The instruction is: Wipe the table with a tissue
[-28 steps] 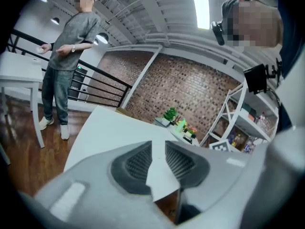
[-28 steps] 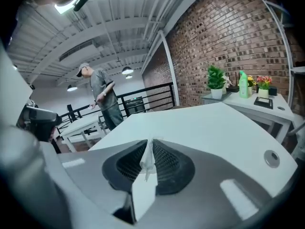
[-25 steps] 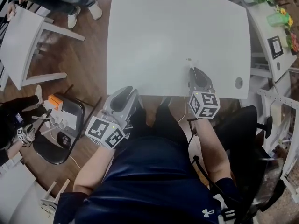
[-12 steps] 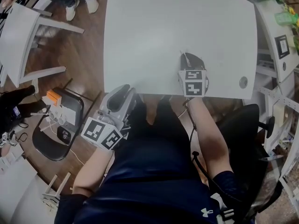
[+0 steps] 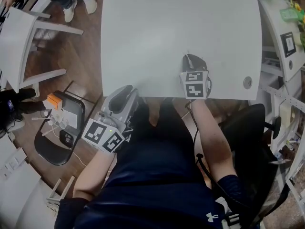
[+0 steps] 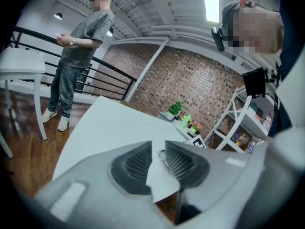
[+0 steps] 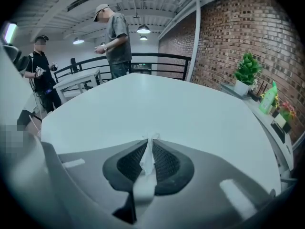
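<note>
Right gripper view: tissue between jaws

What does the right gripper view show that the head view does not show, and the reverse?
Only the right gripper view: the tissue pinched between the shut jaws, and a brick wall. Only the head view: the left gripper, the wooden floor and the person's dark shirt. Both: the white table and the right gripper.
</note>
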A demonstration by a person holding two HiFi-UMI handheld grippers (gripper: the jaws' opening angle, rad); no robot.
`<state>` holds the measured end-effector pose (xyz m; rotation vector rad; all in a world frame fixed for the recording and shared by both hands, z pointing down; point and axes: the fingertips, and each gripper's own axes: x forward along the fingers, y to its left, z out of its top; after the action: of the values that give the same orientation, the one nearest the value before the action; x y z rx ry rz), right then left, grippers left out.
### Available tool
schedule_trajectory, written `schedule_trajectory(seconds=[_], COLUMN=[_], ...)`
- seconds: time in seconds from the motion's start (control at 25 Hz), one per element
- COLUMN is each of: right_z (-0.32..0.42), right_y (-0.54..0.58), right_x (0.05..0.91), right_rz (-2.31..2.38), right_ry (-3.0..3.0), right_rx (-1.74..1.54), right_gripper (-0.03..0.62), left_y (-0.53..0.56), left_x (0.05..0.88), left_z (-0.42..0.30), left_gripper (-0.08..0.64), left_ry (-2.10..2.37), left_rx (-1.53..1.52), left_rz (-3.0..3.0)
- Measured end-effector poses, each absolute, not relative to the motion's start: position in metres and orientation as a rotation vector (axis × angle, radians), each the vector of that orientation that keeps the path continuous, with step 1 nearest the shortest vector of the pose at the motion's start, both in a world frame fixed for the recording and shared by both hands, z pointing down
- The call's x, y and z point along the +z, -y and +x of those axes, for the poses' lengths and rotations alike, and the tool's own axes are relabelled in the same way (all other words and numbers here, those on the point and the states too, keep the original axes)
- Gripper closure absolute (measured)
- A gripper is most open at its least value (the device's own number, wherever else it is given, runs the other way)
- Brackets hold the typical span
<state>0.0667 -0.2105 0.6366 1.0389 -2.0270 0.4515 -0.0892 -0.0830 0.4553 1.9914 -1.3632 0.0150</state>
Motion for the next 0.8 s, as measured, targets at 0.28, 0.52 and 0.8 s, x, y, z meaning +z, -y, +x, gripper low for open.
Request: schedule_trajectory(seconds=[0.28, 0.52, 0.8], right_z=[0.086, 0.115, 0.164], right_y=[0.216, 0.221, 0.225], right_x=[0.637, 0.636, 0.645], right_rz=[1.078, 1.127, 1.175], right_ry=[2.023, 2.003, 1.957], right_rx=[0.476, 0.486, 0.511], right_gripper=[0.558, 0.560, 0.560], left_y=[0.096, 0.107, 0.117], left_x=[0.454, 0.454, 0.452], left_z=[-0.074, -0.057, -0.039], left_gripper=[0.474, 0.474, 0.474], left_ry=[1.338, 1.313, 1.297], left_rx=[0.025, 0.031, 0.027], left_rz=[2.007, 2.021, 2.033])
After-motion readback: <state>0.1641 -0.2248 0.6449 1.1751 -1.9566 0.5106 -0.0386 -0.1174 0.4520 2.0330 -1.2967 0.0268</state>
